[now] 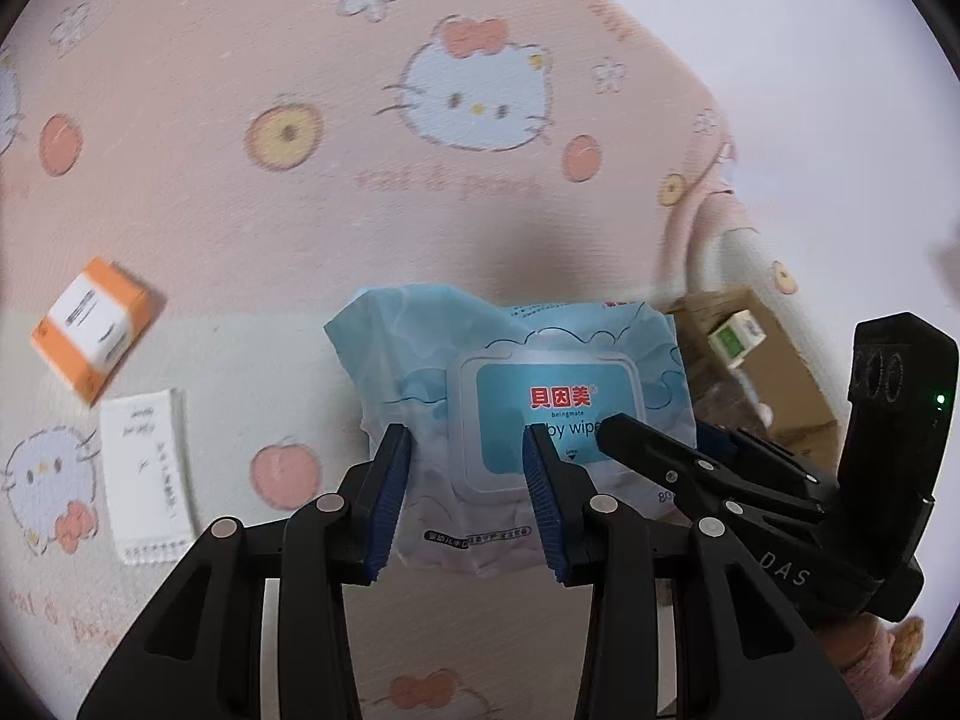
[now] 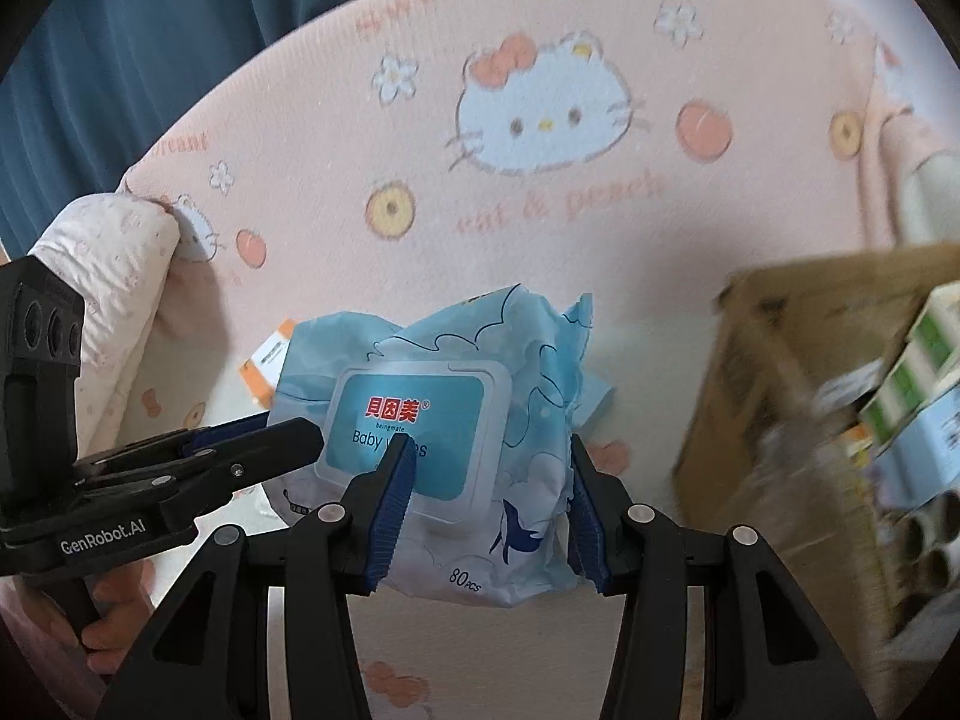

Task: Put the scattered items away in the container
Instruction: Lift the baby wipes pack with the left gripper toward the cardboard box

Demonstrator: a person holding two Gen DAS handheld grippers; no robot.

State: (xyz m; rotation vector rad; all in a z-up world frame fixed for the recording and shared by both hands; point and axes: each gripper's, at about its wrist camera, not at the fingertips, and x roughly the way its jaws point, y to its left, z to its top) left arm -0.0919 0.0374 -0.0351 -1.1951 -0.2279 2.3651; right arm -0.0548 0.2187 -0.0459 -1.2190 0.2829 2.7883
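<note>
Both grippers clamp 1 soft light-blue plastic baby-wipes pack (image 1: 516, 420): the left gripper (image 1: 468, 498) pinches its left end, the right gripper (image 2: 489, 510) its right end, holding it clear above the pink cartoon-cat printed fabric surface (image 1: 240, 210). An open brown cardboard box (image 2: 774, 396) holding small cartons lies right. An orange-and-white carton (image 1: 93, 330) and a white notepad (image 1: 147, 474) lie left.

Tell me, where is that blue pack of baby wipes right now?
The baby wipes pack is held up above the pink blanket, gripped by both grippers' fingers, with the cardboard box to its right.
</note>
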